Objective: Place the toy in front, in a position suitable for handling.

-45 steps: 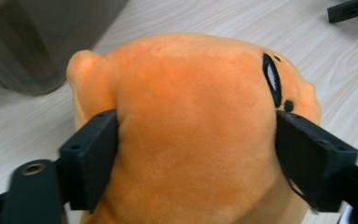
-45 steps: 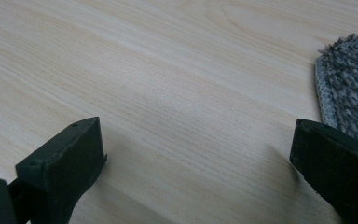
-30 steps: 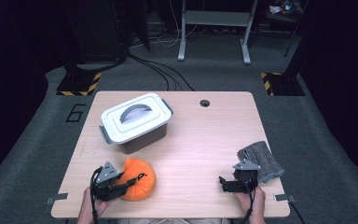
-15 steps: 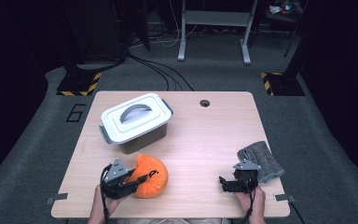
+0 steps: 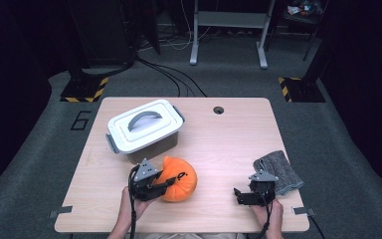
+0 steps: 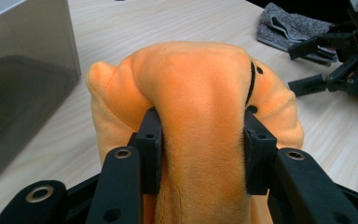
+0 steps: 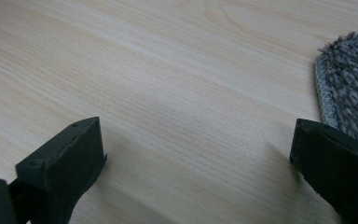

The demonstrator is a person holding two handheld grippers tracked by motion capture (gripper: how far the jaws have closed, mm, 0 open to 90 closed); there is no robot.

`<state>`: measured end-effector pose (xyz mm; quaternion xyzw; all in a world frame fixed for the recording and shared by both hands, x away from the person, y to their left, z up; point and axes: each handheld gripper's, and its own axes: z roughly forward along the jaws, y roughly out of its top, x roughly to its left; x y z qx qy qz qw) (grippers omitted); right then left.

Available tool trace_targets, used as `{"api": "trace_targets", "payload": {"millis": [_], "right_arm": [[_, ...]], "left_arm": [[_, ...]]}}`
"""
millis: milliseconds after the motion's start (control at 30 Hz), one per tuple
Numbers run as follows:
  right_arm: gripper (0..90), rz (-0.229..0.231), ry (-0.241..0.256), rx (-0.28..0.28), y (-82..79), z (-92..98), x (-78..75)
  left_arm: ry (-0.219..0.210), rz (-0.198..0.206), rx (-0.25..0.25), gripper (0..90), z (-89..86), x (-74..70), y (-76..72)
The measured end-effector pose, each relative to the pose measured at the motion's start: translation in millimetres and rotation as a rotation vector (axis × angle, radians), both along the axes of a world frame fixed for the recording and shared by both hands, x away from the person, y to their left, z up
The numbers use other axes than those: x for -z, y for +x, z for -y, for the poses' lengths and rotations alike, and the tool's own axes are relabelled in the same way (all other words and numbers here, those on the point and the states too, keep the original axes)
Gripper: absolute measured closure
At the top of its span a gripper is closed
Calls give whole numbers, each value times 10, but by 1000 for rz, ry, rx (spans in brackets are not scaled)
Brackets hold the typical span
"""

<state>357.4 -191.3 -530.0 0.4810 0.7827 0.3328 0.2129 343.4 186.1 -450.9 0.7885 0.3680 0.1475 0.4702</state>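
Dim room with cables snaking over grey carpet, and a pale wood-grain table [image 5: 229,134] in the middle of it; the left gripper [image 6: 200,144] is clamped hard on the orange plush [image 5: 179,178], jaws sunk into a fat fold of the fuzzy fabric so it bulges out either side. Over the last second it's slid the toy rightward from the table's near-left toward the centre, so I'd guess it's being carried or repositioned, maybe toward the lidded bin [image 5: 144,130] just behind it; that bin is smooth hard plastic, white lid, grey handle and latches. The right gripper [image 5: 251,193] hasn't budged; jaws spread wide over bare wood, holding nothing, right beside a nubby grey cloth [image 5: 281,169].
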Motion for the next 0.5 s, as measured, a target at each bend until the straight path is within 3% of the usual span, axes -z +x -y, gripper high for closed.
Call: {"api": "trace_targets", "payload": {"millis": [233, 500], "right_arm": [[19, 1, 0, 2, -1, 0, 0], [19, 2, 0, 5, -3, -1, 0]], "left_arm": [[-6, -19, -4, 589, 158, 26, 125], [-5, -7, -1, 587, 344, 23, 282]]}}
